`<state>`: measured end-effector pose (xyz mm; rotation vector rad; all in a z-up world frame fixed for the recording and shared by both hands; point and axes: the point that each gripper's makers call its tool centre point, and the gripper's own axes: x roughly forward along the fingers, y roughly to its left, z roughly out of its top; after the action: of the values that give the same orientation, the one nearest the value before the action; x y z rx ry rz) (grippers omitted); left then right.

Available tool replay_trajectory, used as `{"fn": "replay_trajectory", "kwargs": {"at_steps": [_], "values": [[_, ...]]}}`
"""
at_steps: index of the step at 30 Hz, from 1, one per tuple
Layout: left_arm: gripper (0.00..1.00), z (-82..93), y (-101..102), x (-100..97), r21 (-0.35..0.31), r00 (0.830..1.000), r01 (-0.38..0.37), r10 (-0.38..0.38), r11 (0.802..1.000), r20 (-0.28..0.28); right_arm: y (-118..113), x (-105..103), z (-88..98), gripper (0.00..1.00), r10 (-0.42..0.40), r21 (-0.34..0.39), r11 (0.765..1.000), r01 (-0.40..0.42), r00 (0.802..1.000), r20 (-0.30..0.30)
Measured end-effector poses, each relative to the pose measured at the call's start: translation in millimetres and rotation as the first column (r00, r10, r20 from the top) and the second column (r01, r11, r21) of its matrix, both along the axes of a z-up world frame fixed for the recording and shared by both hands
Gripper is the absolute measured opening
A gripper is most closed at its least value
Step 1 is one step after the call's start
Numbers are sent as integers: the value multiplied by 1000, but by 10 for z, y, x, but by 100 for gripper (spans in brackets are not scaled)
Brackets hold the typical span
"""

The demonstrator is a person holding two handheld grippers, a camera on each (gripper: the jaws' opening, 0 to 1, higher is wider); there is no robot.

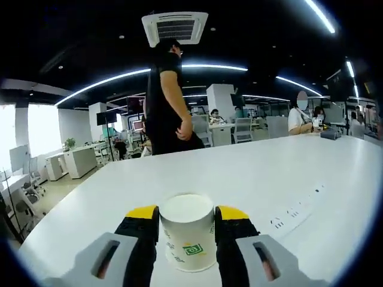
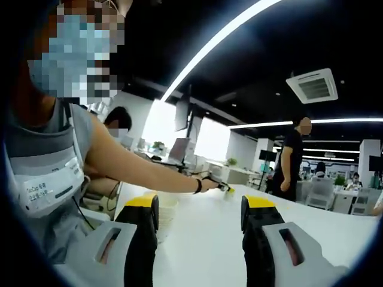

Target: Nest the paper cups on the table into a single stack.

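**Operator:** Cup (image 1: 188, 230) is sitting upright on the white table (image 1: 287, 173), directly between the jaws of my left gripper (image 1: 188, 222). Both yellow-tipped jaws are pressing against its sides near the rim, so I am reading the left tool as closed on the cup. A green logo is showing on the cup wall, low down, facing the camera.

**Checker:** And the right side?

**Operator:** My right gripper (image 2: 200, 209) is holding its jaws wide apart, with nothing between them but bare table (image 2: 203, 239). In the right gripper view, a pale cup-like shape (image 2: 166, 216) is showing just behind the left-hand jaw, resting on the table; the jaw is hiding most of it, so I cannot tell whether it is one cup or several.

**Checker:** Anything else in the field?

**Operator:** In the right gripper view, a seated person (image 2: 54, 161) in a grey top is reaching an arm out over the table, and the hand (image 2: 210, 184) is gripping a small yellow-tipped object. A standing person (image 1: 167, 101) in black is showing beyond the table's far edge in the left gripper view, with desks and seated people behind.
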<state>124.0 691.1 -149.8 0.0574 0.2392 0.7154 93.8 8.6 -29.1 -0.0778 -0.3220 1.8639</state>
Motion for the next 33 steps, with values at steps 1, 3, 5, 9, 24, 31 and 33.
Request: {"fn": "replay_trajectory", "kwargs": {"at_steps": [1,3,5,9,24,31,33], "values": [[39,-3,1,5,1,1000,-1,1,1000,0,-2,-1,1,58,0,1,1000,0,1000,0],[39,19,-9,-21,5,1000,-5,5,1000,4,-5,3,2,58,-1,1,1000,1,1000,0],[39,53,-10,-38,9,1000,-6,6,1000,9,-9,6,5,58,-1,2,1000,1,1000,0],[39,137,-52,-69,18,1000,-1,1,1000,18,-14,17,22,58,-2,7,1000,2,1000,-3],[39,385,-405,-360,92,998,64,-64,994,0,-11,-40,85,58,17,20,1000,-17,1000,-2],[39,495,-457,-406,123,994,111,-110,986,-22,-4,-52,93,58,24,20,1000,-24,1000,-5],[39,525,-567,-422,130,992,130,-128,983,-24,-7,-50,101,58,25,23,999,-25,1000,-7]]}}
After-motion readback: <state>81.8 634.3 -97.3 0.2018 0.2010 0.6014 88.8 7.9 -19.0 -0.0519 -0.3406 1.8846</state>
